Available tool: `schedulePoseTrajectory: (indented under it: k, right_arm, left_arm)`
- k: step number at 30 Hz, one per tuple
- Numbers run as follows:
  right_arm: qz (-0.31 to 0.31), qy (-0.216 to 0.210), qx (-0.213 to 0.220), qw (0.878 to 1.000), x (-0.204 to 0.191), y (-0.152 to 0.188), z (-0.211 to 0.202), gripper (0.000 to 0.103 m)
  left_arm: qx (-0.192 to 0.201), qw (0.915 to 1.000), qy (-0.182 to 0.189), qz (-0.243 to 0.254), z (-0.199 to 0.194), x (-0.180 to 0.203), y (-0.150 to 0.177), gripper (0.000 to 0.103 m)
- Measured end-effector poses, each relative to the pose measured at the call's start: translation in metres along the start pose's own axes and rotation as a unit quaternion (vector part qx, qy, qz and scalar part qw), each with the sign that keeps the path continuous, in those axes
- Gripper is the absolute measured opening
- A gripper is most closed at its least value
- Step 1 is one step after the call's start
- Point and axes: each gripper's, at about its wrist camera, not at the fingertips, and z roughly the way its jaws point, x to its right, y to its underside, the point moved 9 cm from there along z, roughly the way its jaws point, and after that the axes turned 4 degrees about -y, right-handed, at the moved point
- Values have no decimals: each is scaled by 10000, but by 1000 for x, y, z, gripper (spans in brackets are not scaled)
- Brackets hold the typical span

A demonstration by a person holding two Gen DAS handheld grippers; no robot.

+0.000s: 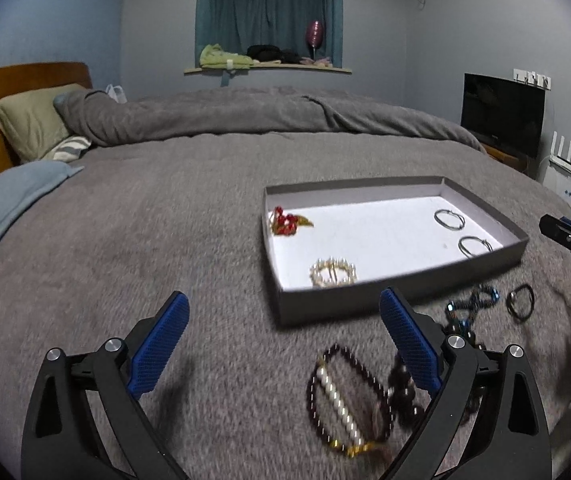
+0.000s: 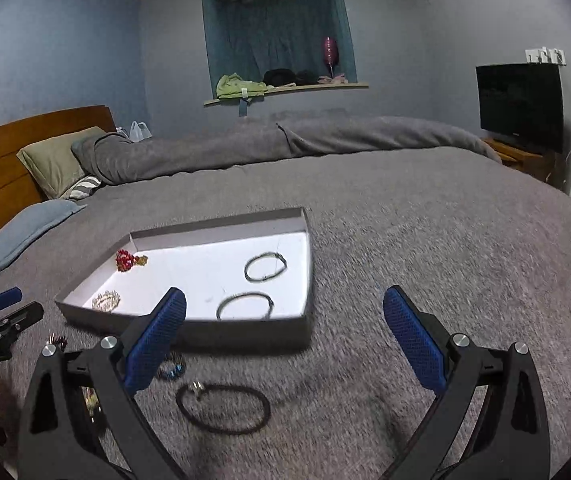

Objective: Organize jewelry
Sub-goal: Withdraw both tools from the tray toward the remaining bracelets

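A flat grey box (image 1: pixel 401 300) with a white floor sits on the bed (image 1: pixel 165 240). Everything here is told from that box.

Inside the box, at its far left corner, lies a red bead piece (image 1: pixel 285 220). At the near left corner lies a pearl ring (image 1: pixel 333 273). Two thin hoops (image 1: pixel 450 220) lie on the right side, one behind the other, not touching.

Just in front of the box, out on the blanket, lies a dark bead bracelet (image 1: pixel 349 396) with a row of white pearls across it (a bit blurry). Next to it, near the box's front right corner, is a blue and black bead string (image 1: pixel 473 304), and beside that a small black band (image 1: pixel 520 300).

The left gripper (image 1: pixel 285 336) is in front of the box, over the blanket. Its blue fingers are spread wide with nothing between them.

The right gripper (image 2: pixel 285 332) is at the box's front right side. Its fingers are wide apart too, and empty. The black band lies on the blanket below it.
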Motion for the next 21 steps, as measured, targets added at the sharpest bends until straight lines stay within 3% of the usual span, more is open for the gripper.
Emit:
schedulePoseTrajectory:
  k: [9,12,21]
  right_arm:
    - [343,-122,-251,9990,11,28,-15,98]
    - [302,-152,-345,9988,9,36,-18,98]
    - [-145,-379,-688,9968,-22,57,-14,98]
  left_arm:
    - [-200,9996,183,-123,-18,-6,25,96]
    - [-405,9979,482,-143,-22,2,40,96]
    - [-498,9962,691,171,-31,21,55,96]
